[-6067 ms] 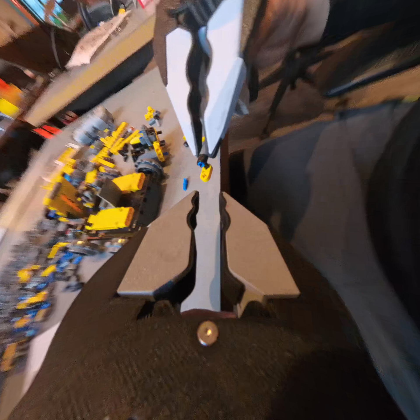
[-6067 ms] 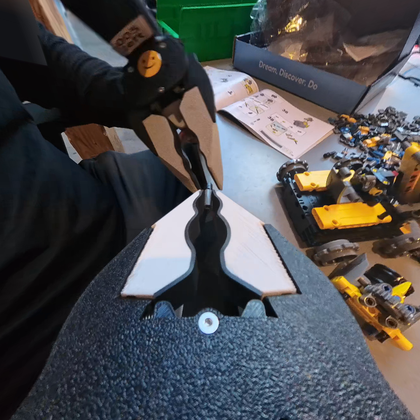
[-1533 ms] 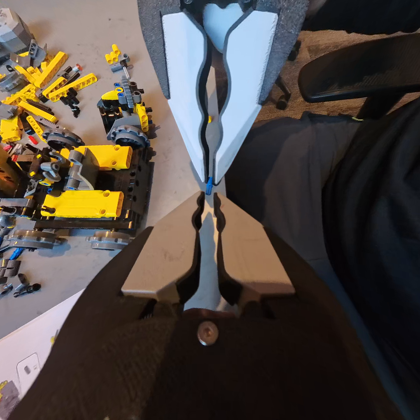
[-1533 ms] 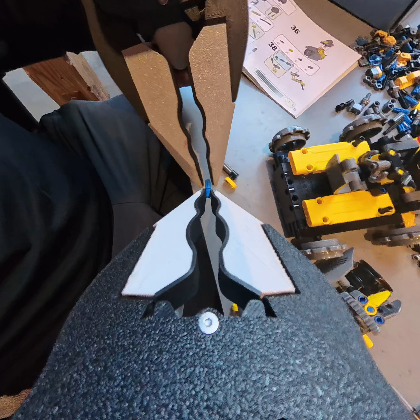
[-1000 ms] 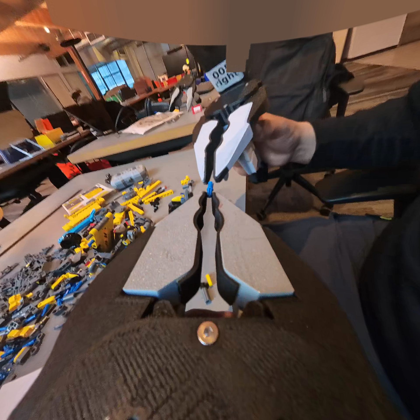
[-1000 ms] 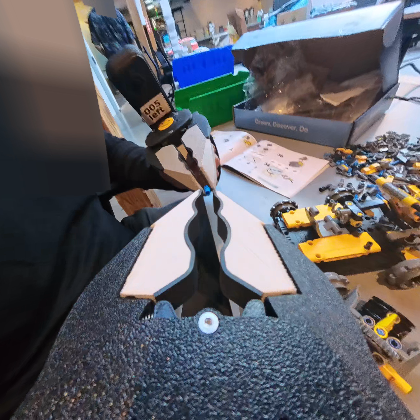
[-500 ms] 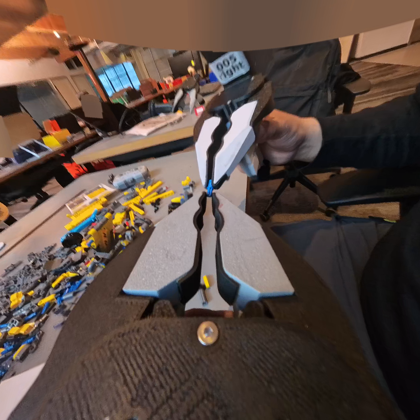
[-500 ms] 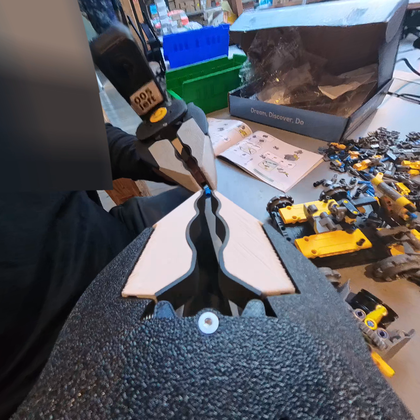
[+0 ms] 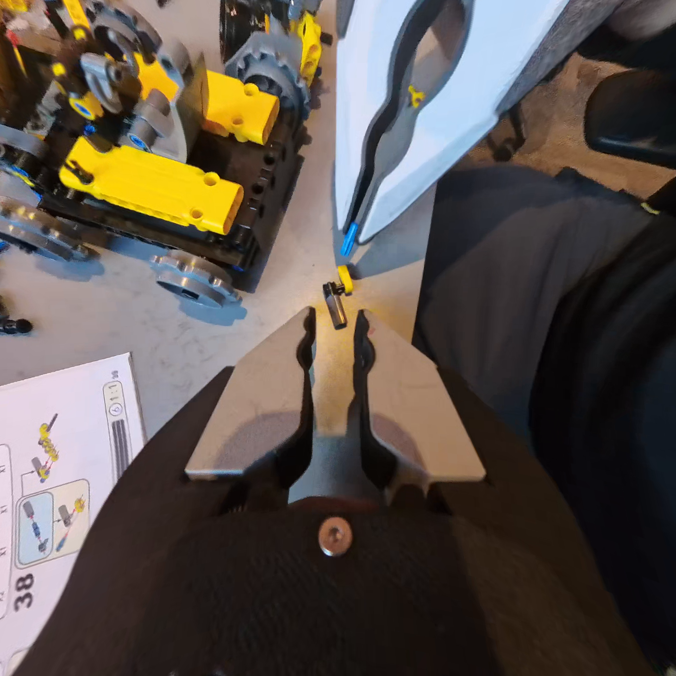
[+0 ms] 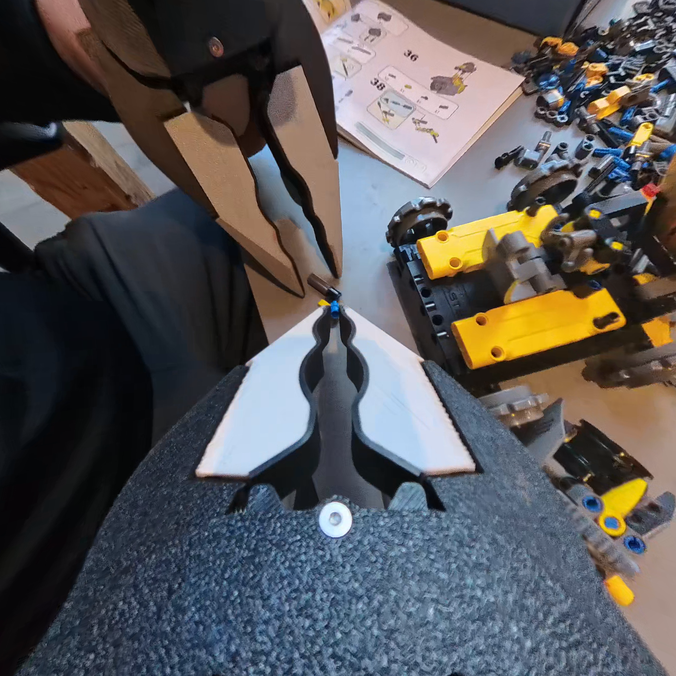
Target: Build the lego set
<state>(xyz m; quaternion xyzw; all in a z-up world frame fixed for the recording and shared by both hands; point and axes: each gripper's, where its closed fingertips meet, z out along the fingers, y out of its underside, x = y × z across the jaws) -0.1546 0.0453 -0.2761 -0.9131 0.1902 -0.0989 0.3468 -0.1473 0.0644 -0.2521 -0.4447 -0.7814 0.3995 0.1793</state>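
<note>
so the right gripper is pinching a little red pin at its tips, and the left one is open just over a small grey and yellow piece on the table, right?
Almost: the pin is blue, not red, as both wrist views show. The rest stands: the right gripper is shut on it at its tips, and the left gripper is open just over the small grey and yellow piece on the table.

Bare table [image 9: 292, 263] strip between grippers, holding one small pin piece [image 9: 335, 305]. Left: yellow vehicle model [image 9: 153, 175]. Near left: booklet [image 9: 62, 439].

Left claw [image 9: 334, 316] parted – right claw [image 10: 333, 311] (apparently) pinched.
</note>
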